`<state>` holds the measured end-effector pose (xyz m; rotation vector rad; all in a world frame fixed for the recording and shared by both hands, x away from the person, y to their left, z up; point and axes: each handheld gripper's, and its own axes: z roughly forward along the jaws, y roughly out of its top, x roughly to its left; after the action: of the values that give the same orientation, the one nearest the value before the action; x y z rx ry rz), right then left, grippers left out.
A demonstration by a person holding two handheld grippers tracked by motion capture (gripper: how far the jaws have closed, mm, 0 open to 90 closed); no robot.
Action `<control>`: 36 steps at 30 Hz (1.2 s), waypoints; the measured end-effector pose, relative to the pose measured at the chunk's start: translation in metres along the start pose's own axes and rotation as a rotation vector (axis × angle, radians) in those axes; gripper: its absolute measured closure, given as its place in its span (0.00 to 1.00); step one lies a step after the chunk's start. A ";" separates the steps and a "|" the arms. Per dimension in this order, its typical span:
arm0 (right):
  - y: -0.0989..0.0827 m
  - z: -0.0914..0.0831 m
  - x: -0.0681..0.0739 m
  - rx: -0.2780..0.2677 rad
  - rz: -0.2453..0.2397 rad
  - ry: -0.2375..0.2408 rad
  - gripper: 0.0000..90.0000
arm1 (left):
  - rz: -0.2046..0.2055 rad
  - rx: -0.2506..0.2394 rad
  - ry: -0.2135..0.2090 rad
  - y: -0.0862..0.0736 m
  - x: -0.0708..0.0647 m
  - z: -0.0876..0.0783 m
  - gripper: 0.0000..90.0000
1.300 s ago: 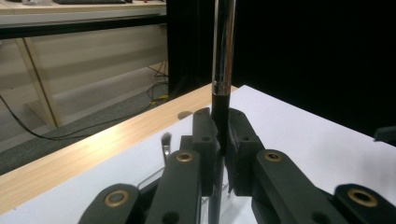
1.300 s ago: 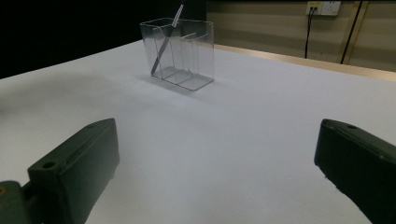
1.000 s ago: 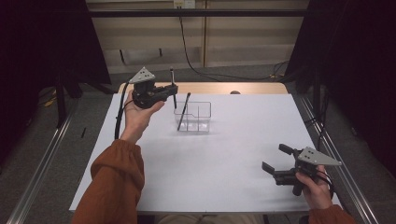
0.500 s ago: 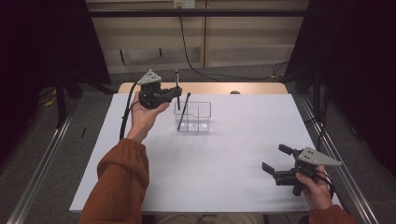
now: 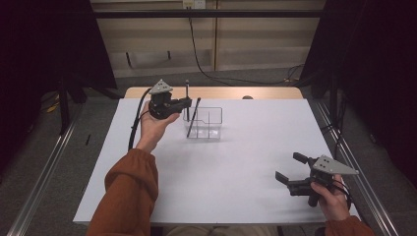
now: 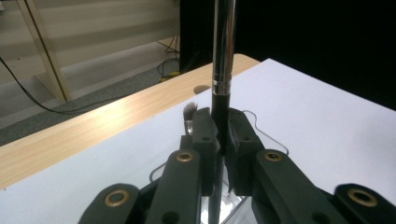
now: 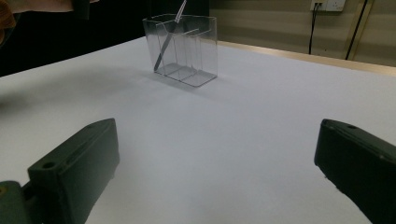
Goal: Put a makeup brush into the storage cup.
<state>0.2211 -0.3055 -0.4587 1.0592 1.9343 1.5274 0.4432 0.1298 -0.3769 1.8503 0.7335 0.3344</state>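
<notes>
No writing or brand mark could be read on anything here. The landmark was the clear organiser (image 5: 205, 122), a see-through box with inner dividers, standing on the white table (image 5: 221, 167) toward its far edge. One container, then, and in it one dark brush (image 5: 193, 118) leaned at a slant, its foot in the left compartment and its top sticking out over the rim; in the right gripper view that same brush showed as a thin slanted stick inside the box (image 7: 168, 35). A second brush (image 6: 223, 70), with a black handle and a shiny metal ferrule, stood upright just above the organiser's left end, pinched between the jaws of the left gripper (image 6: 220, 133), which were closed tight on the handle below the ferrule. From above, that left gripper (image 5: 184, 102) sat just left of the organiser, the held brush poking straight up beside it. Two brushes, one box, two grippers. The right gripper (image 5: 293, 170) sat well away from the organiser, near the table's front right corner, its jaws spread wide with nothing between them.
</notes>
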 end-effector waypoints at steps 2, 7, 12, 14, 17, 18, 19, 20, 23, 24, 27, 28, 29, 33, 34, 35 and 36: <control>0.000 0.000 0.000 0.001 -0.001 -0.001 0.00 | -0.003 0.006 0.001 -0.002 0.000 0.001 0.93; 0.000 0.000 0.000 0.003 -0.002 -0.003 0.00 | -0.004 0.014 0.000 -0.008 0.000 0.003 0.93; 0.000 0.000 0.001 0.003 -0.002 -0.003 0.00 | -0.006 0.021 0.000 -0.012 0.000 0.005 0.93; 0.000 0.000 0.001 0.003 -0.004 -0.004 0.00 | -0.006 0.025 0.003 -0.013 -0.001 0.006 0.93; 0.000 0.000 0.001 0.004 -0.005 -0.004 0.00 | -0.008 0.031 0.005 -0.016 0.000 0.007 0.93; 0.000 0.000 0.001 0.003 -0.005 -0.004 0.00 | -0.007 0.034 0.006 -0.017 0.000 0.008 0.93; 0.000 0.000 0.001 0.003 -0.006 -0.004 0.00 | -0.010 0.034 0.003 -0.018 0.000 0.009 0.93; 0.000 0.000 0.001 0.003 -0.003 -0.005 0.00 | -0.009 0.035 0.003 -0.019 0.000 0.009 0.93; 0.000 0.000 0.001 0.004 -0.005 -0.004 0.00 | -0.001 0.047 0.008 -0.021 0.001 0.010 0.93; 0.000 0.000 0.001 0.004 -0.004 -0.003 0.00 | -0.001 0.049 0.009 -0.021 0.001 0.011 0.93; -0.001 0.001 0.001 0.004 -0.003 -0.001 0.00 | -0.007 0.049 0.009 -0.023 0.002 0.010 0.93; -0.001 0.001 0.001 0.005 -0.005 -0.001 0.00 | -0.007 0.050 0.010 -0.023 0.002 0.011 0.93; -0.001 0.001 0.001 0.006 -0.005 -0.001 0.00 | -0.007 0.049 0.009 -0.023 0.002 0.011 0.93; -0.001 0.001 0.001 0.008 -0.006 -0.002 0.00 | -0.002 0.055 0.014 -0.023 0.002 0.012 0.93; -0.001 0.001 0.001 0.007 -0.004 -0.002 0.00 | -0.004 0.053 0.013 -0.024 0.002 0.012 0.93; -0.001 0.001 0.001 0.007 -0.004 -0.002 0.00 | -0.001 0.055 0.014 -0.024 0.003 0.012 0.93; -0.001 0.001 0.001 0.008 -0.006 -0.003 0.00 | -0.001 0.056 0.015 -0.024 0.003 0.012 0.93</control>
<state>0.2212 -0.3044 -0.4595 1.0575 1.9414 1.5159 0.4440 0.1285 -0.4038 1.9021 0.7606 0.3306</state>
